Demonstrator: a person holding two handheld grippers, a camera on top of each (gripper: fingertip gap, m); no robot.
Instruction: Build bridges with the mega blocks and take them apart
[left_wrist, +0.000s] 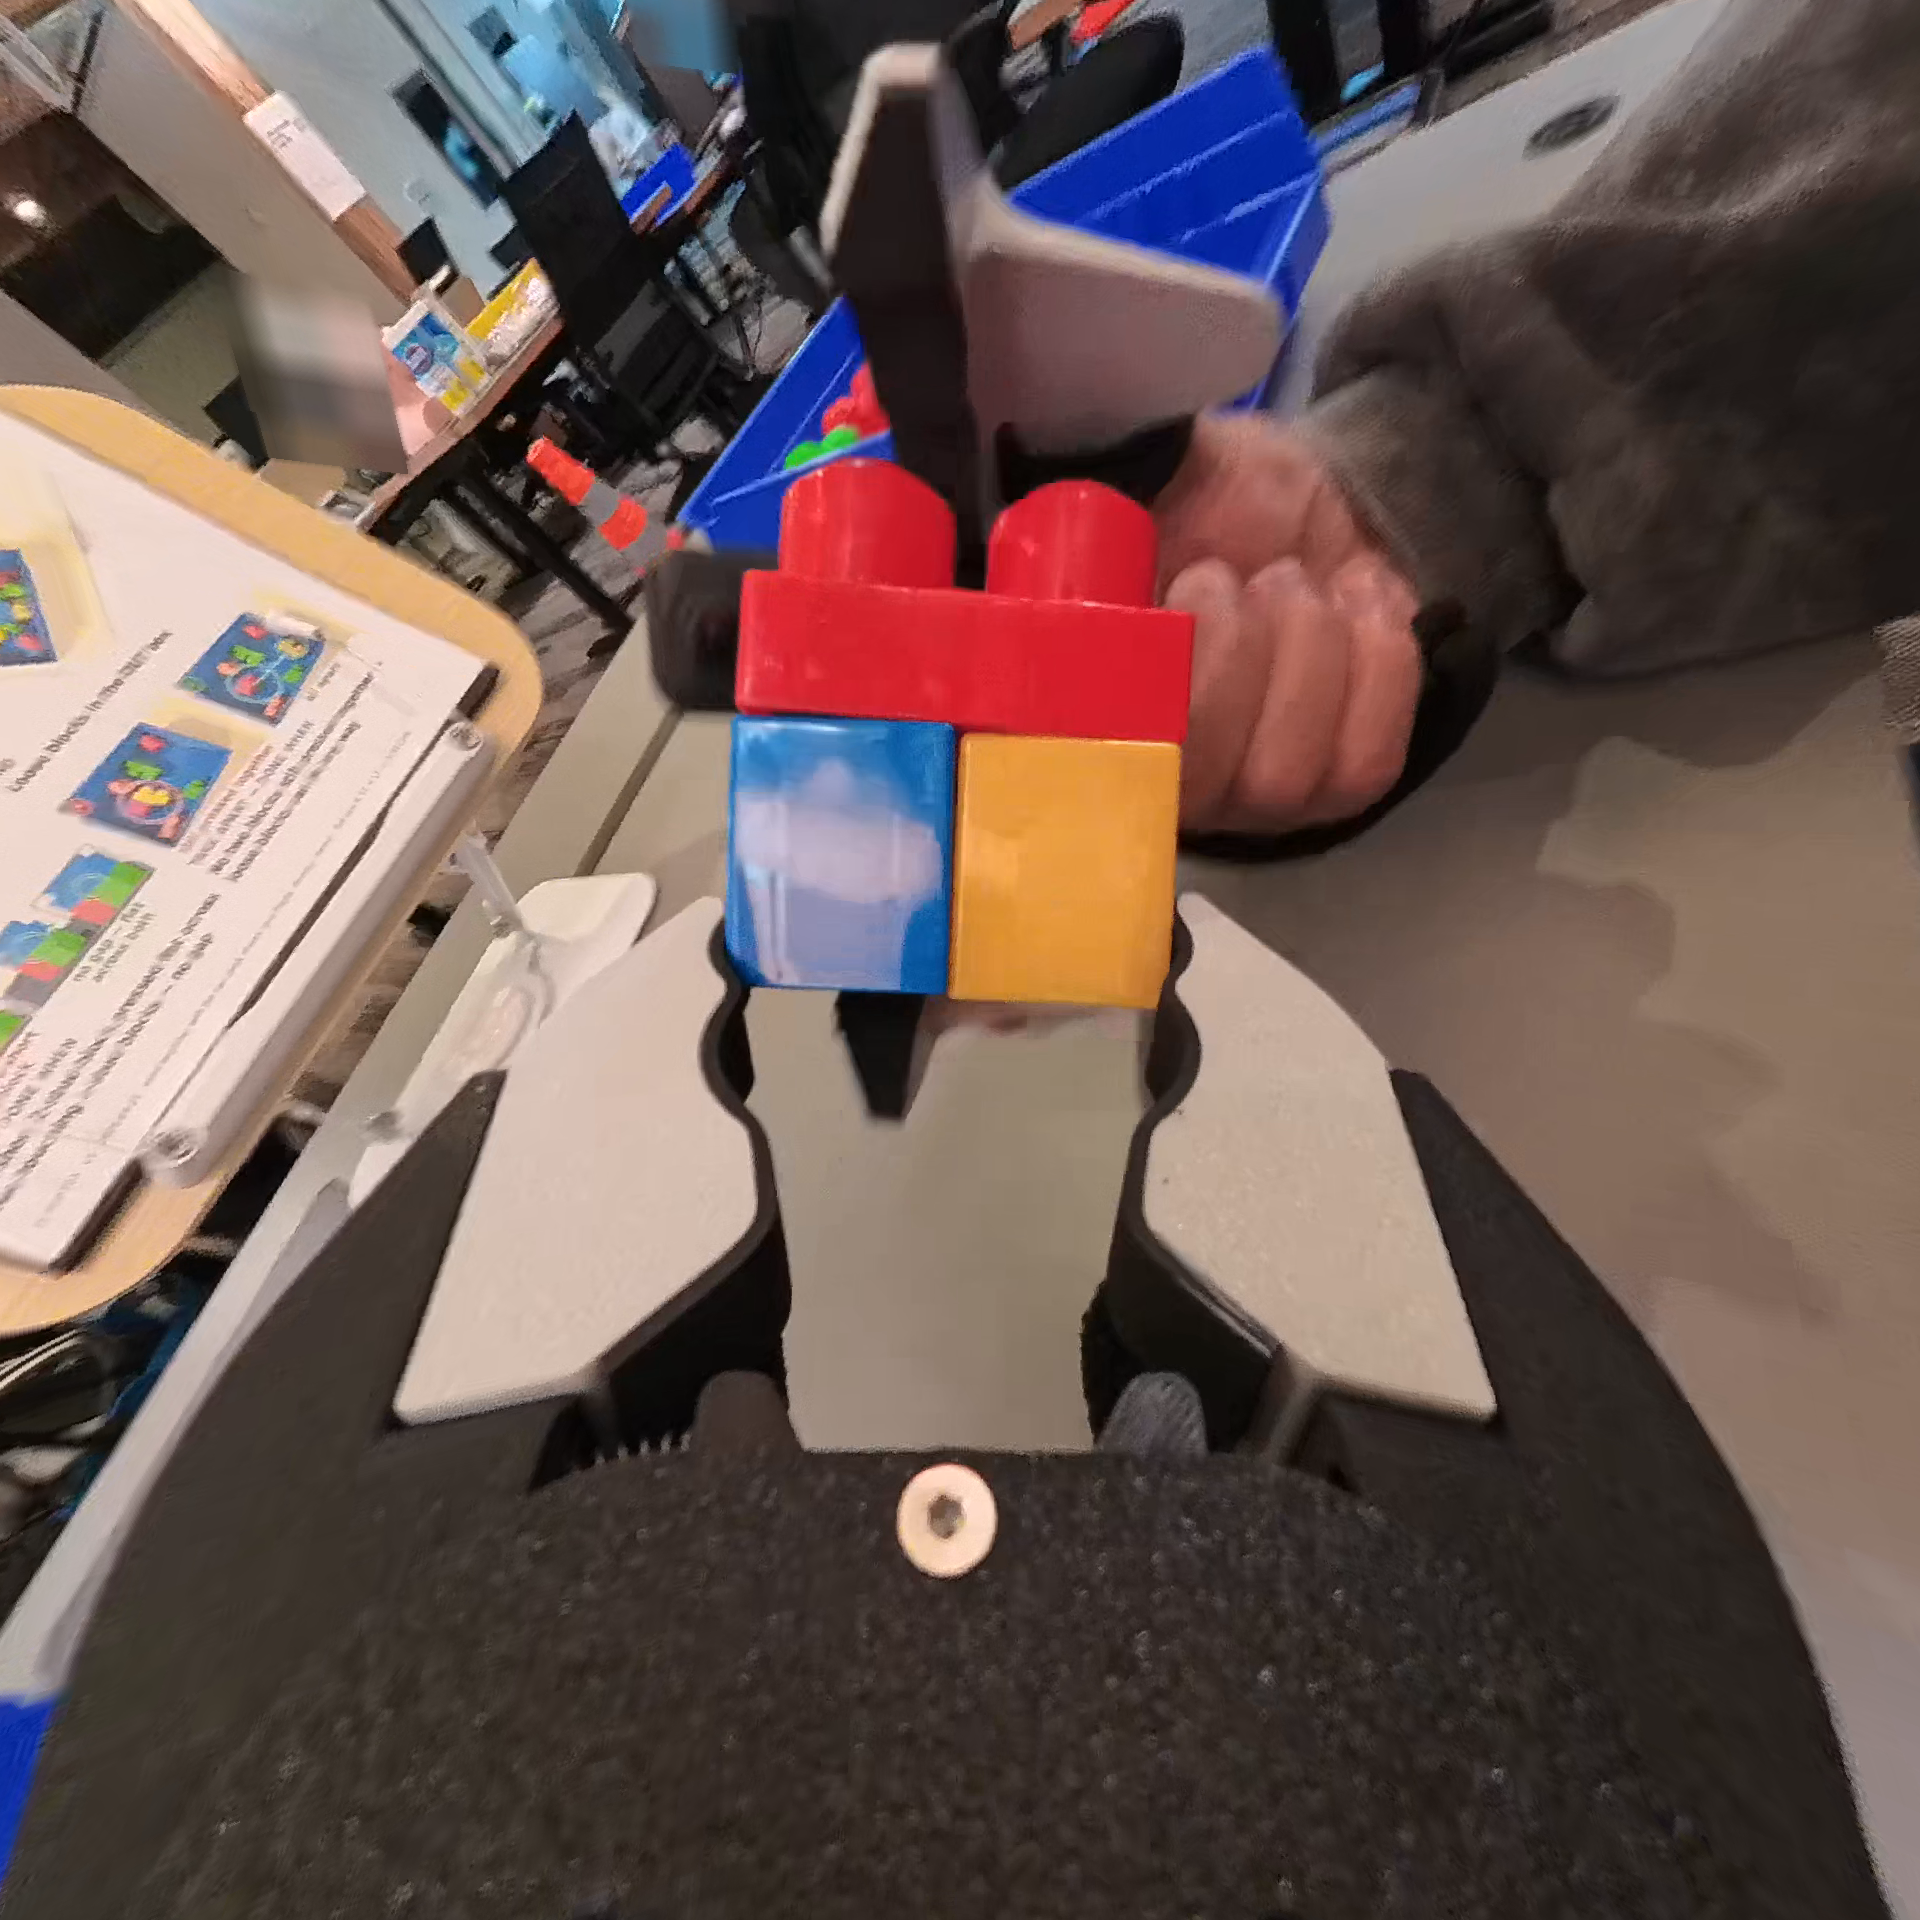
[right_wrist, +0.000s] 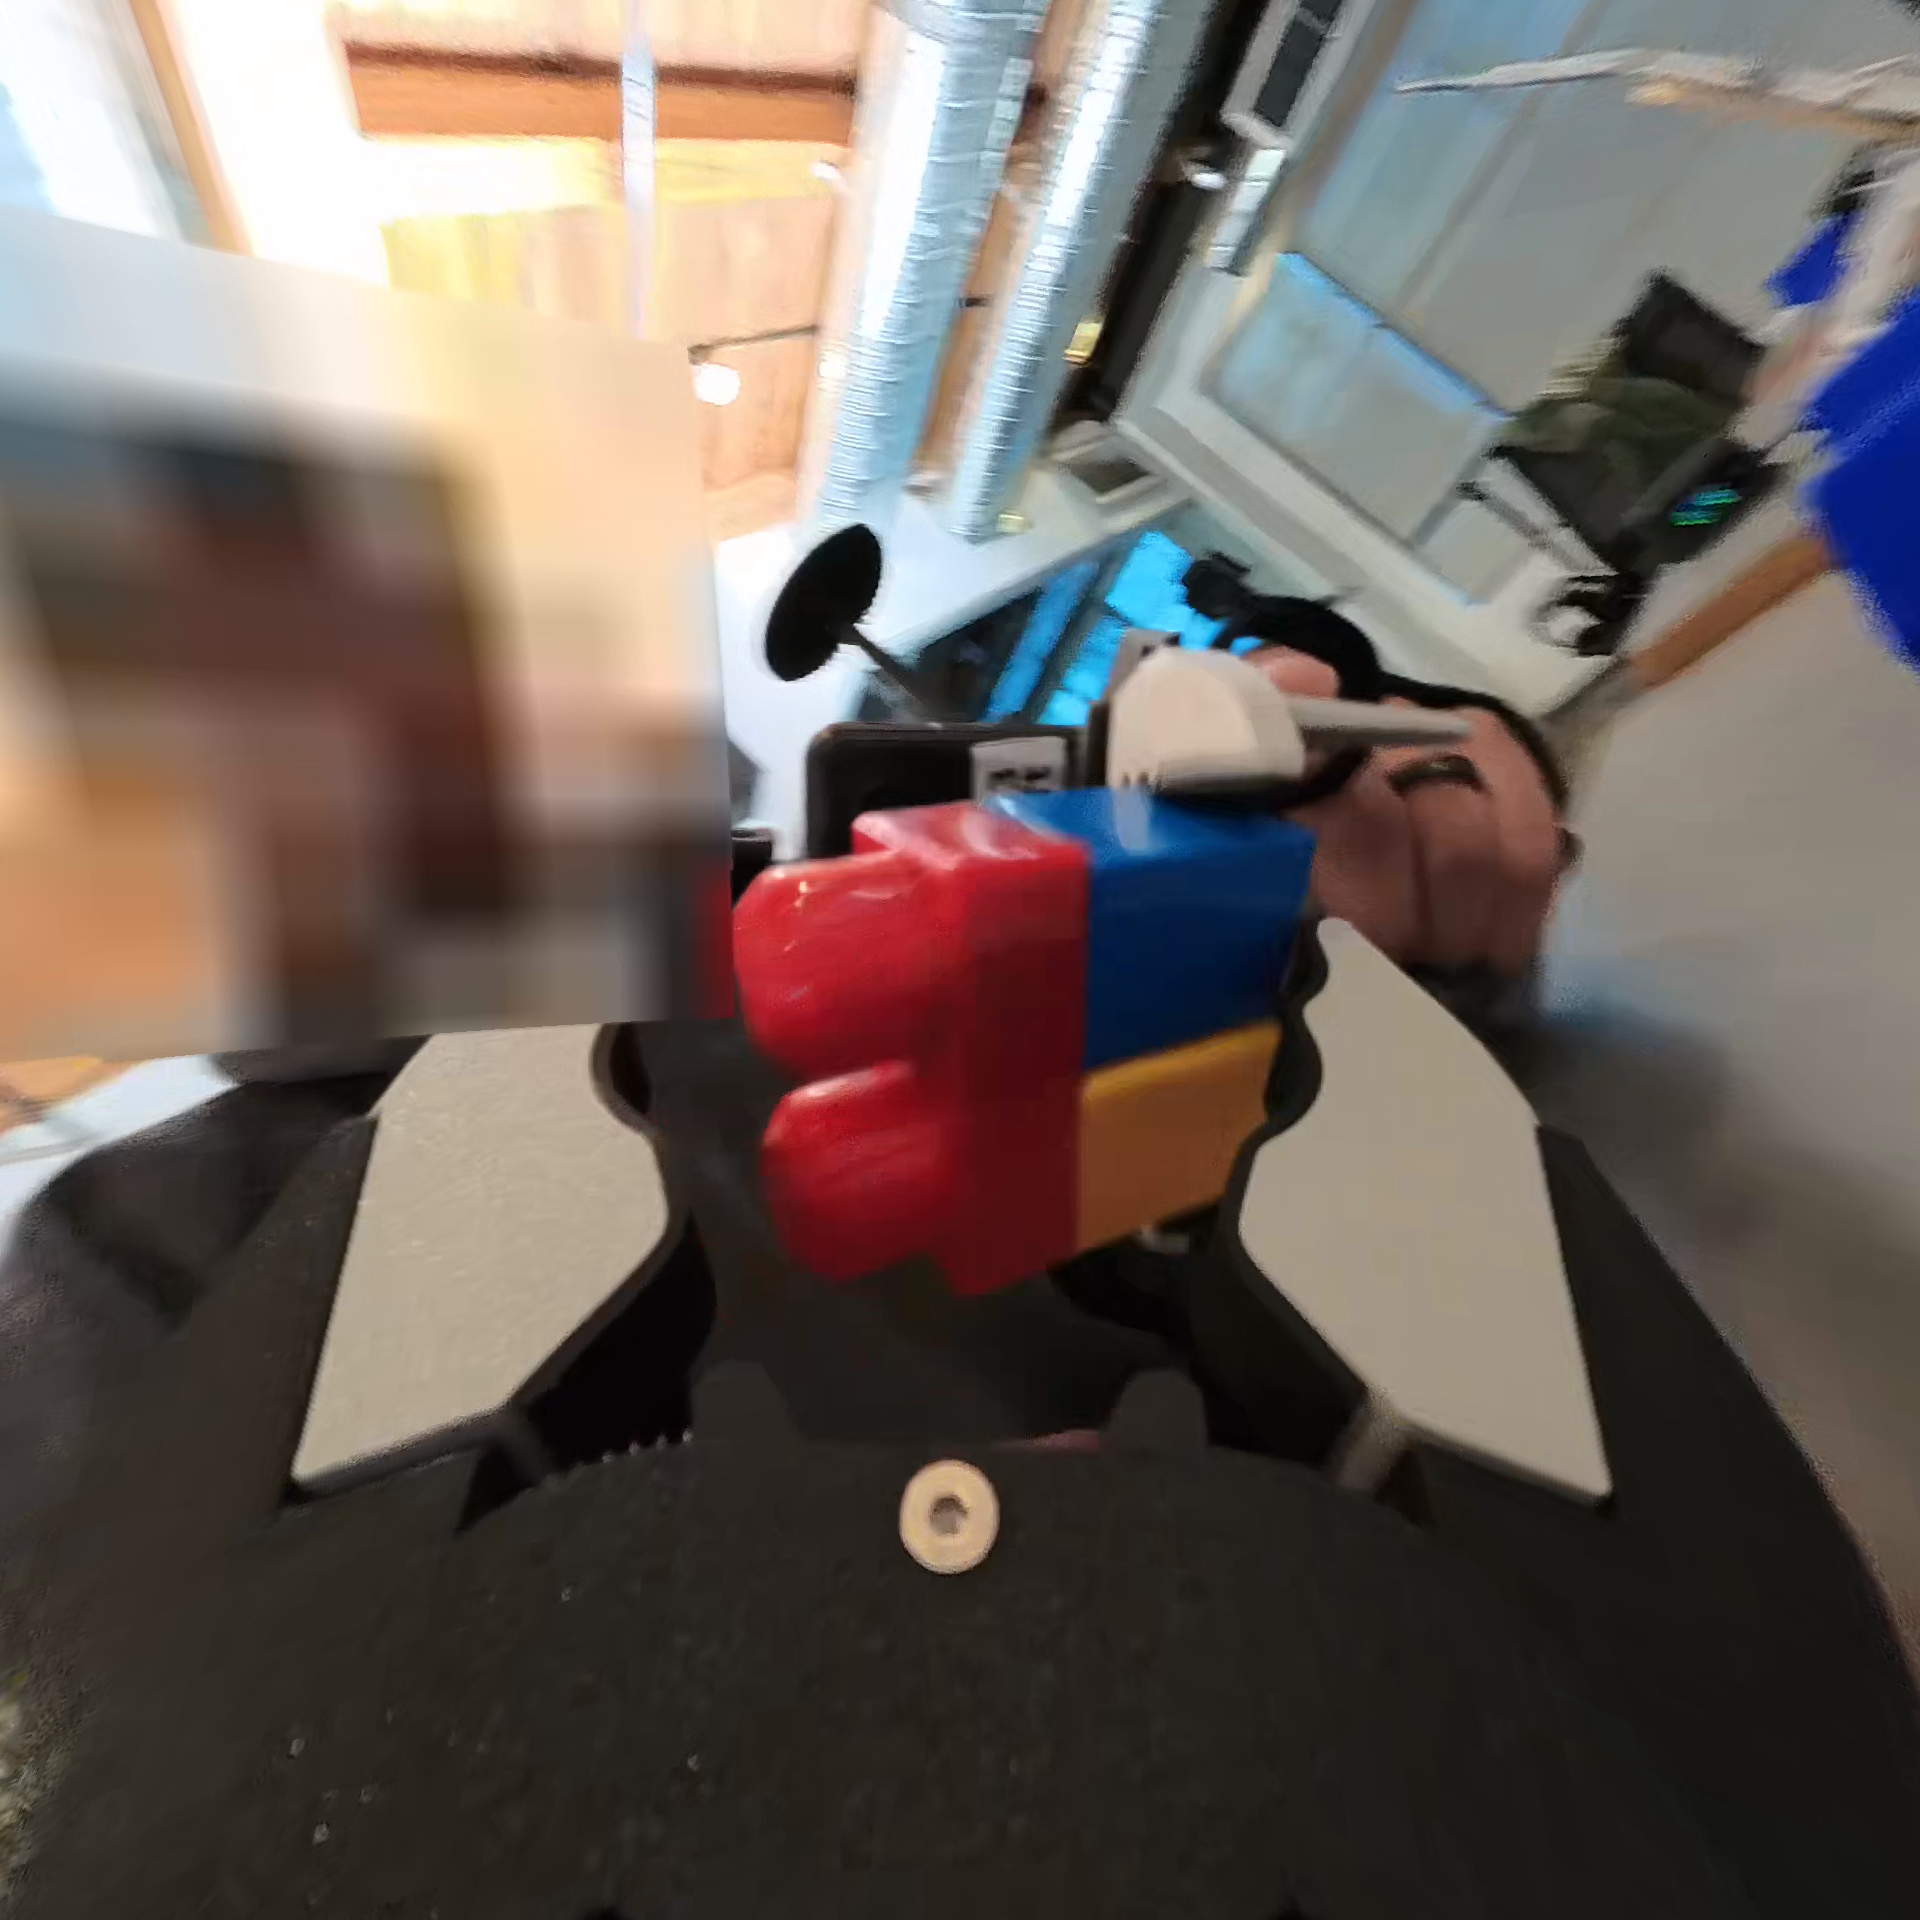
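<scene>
Gripping blue (left_wrist: 837, 852) and yellow blocks (left_wrist: 1062, 869) — left gripper (left_wrist: 951, 966); right gripper (right_wrist: 977, 1049) wide, around bridge.

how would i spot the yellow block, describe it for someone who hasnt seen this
Look at the small three-block bridge held above the grey table, between the two claws. A red two-stud block caps two cubes side by side. The yellow block is the plain cube under the right stud; its neighbour, the blue block, carries a white cloud.

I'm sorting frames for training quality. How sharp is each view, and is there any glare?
Left wrist view: the blocks are fairly sharp, with a white glare patch on the blue block; the background is soft. Right wrist view: motion-blurred throughout, the red block smeared, bright windows washed out.
</scene>
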